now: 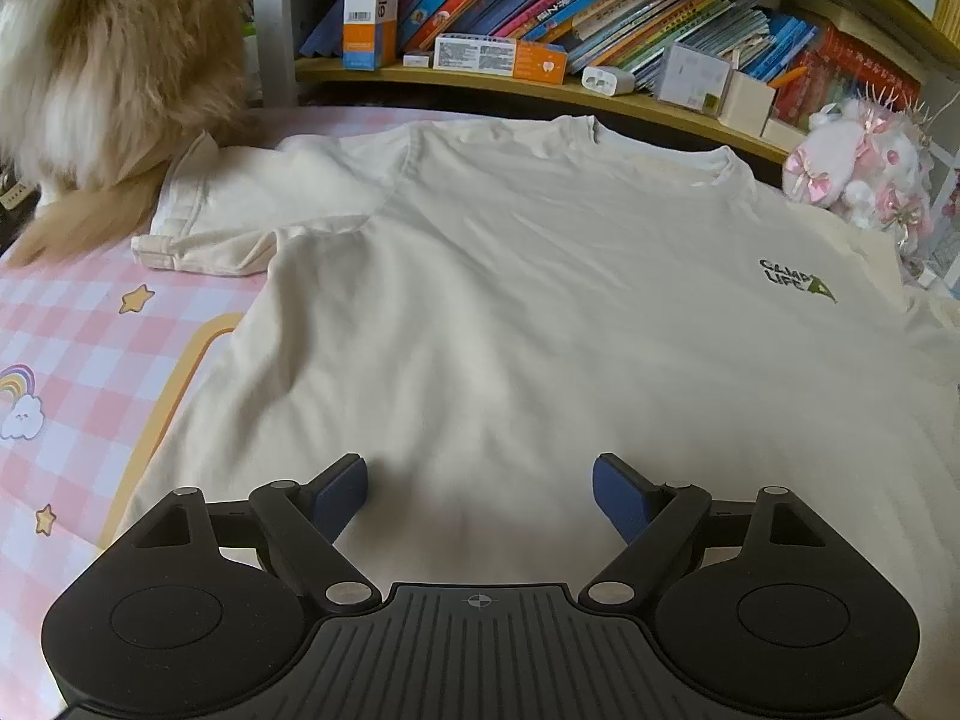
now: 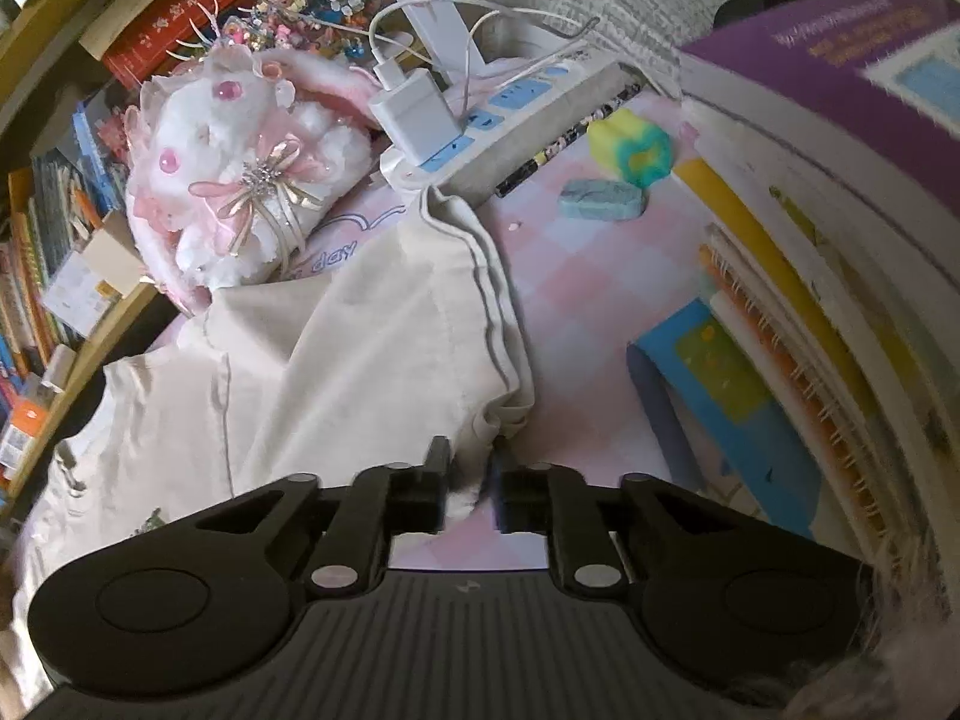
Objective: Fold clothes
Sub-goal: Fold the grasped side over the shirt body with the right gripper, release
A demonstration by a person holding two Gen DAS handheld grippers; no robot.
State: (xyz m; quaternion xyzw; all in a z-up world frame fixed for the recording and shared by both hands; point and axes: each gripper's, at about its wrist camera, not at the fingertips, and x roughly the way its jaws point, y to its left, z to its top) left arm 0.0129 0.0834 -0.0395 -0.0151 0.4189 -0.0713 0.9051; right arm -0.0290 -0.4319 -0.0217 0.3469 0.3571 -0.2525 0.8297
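Your left gripper hangs at six o'clock in its own view, blue pads spread wide, nothing between them. Just past it the single cream T-shirt lies flat and soft on the pink checked sheet, front up, one sleeve out at ten o'clock and a small dark logo at three o'clock. Beyond, a fluffy tan-and-white plush sits at eleven o'clock and a shelf of books curves across twelve.

Your right gripper is pinched on a bunched fold of the shirt's other sleeve, jaws almost together. Only this view shows what lies past it: two foam blocks, a white power strip with one charger plugged in, a frilly pink-and-white plush at eleven o'clock, and stacked notebooks at two o'clock.
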